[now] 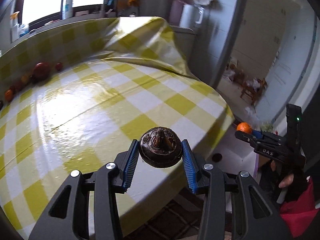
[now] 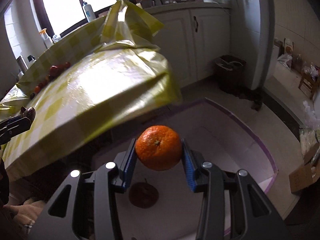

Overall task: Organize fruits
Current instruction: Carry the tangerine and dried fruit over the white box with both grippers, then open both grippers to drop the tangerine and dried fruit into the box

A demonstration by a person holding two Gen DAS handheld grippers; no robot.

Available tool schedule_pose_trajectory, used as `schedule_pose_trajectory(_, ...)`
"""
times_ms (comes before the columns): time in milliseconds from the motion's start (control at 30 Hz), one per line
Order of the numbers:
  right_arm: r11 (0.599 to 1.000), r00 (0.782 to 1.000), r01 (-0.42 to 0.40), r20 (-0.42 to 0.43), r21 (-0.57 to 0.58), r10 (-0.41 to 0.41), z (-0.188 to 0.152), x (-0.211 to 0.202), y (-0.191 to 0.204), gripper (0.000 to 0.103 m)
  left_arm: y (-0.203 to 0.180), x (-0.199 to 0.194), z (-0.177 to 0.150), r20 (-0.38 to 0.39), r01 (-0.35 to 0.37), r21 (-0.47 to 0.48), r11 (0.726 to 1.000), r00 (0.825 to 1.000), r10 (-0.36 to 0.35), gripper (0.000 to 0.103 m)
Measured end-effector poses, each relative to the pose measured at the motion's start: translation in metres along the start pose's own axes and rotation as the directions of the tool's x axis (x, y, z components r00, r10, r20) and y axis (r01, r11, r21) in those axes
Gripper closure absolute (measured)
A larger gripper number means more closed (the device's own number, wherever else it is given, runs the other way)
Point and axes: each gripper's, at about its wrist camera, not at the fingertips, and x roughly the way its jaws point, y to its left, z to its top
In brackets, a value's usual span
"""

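Observation:
My left gripper (image 1: 160, 150) is shut on a dark brown round fruit (image 1: 160, 147), held above the near edge of the yellow-checked table (image 1: 90, 104). My right gripper (image 2: 159, 149) is shut on an orange (image 2: 159, 147), held off the table's right side above a white surface (image 2: 210, 144) with purple tape edging. In the left wrist view the right gripper (image 1: 245, 133) shows with the orange (image 1: 244, 128) at its tip. A brownish fruit (image 2: 143, 195) lies on the white surface below the orange. A row of red and orange fruits (image 1: 41, 71) lines the table's far left.
The tablecloth is folded up at the back (image 1: 140, 40). Behind it is a counter with bottles (image 1: 67, 5) and a tap. White cabinets (image 2: 190, 40), a dark bin (image 2: 230, 72), a wooden chair (image 1: 253, 89) and cardboard boxes (image 2: 304, 172) stand around the floor.

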Motion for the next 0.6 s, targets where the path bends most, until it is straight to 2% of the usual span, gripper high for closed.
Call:
schedule_pose_trajectory(133,0.998,0.995,0.054,-0.090,0.021,-0.052,-0.022,0.024,-0.025,0.060,-0.062,0.051,-0.004,-0.126,0.089,0.133,0.987,0.989,-0.072,0.062)
schedule_pose_trajectory(300,0.995,0.978,0.100,-0.187,0.021,-0.095,-0.043,0.053,-0.041,0.060,-0.126,0.111,-0.026,-0.270,0.204,0.251,0.946,0.954,-0.134,0.062)
schedule_pose_trajectory(467,0.992,0.968,0.124,-0.220,0.010,-0.119,-0.049,0.068,-0.046,0.060,-0.153,0.155,-0.042,-0.360,0.258,0.276,0.926,0.921,-0.149,0.062)
schedule_pose_trajectory(600,0.985,0.952,0.173,-0.258,0.000,-0.167,-0.048,0.081,-0.049,0.060,-0.160,0.177,-0.054,-0.420,0.285,0.295,0.912,0.896,-0.144,0.062)
